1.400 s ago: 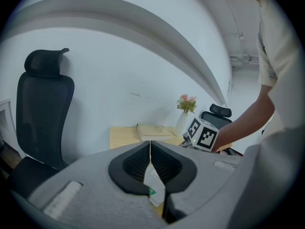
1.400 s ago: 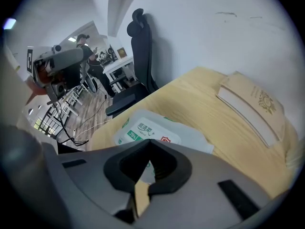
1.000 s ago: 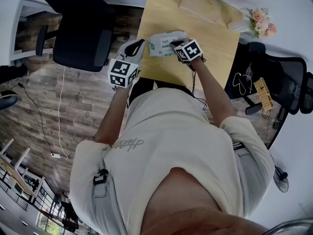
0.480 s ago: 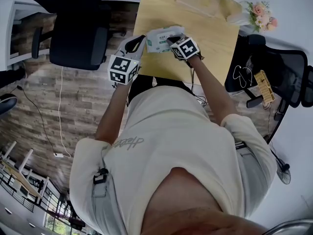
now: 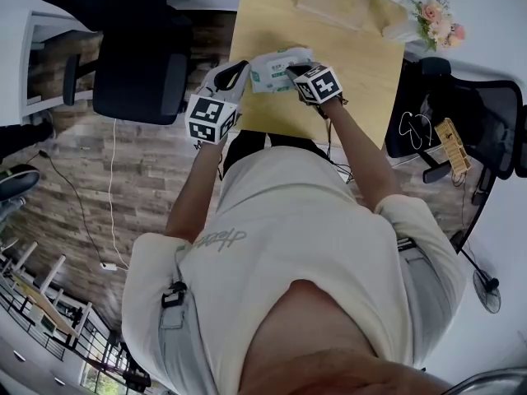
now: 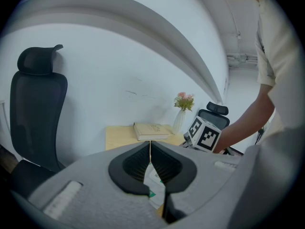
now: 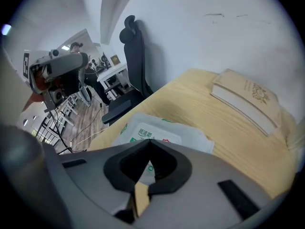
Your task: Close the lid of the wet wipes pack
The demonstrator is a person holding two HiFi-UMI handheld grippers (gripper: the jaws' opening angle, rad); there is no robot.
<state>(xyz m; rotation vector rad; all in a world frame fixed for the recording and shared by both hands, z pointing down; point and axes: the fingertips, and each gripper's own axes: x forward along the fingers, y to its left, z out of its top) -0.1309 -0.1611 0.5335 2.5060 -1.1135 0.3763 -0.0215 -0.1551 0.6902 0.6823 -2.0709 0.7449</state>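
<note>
wet wipes pack (image 5: 276, 66) on table (image 5: 362, 76), book (image 5: 333, 1) behind, vase (image 5: 402, 30) right of book

Fingers (image 7: 116, 171) together over wet wipes pack (image 7: 159, 130)

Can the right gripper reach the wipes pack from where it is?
Probably yes. The right gripper, its fingers together and empty, sits right at the wipes pack on the table, and nothing lies between them.
</note>
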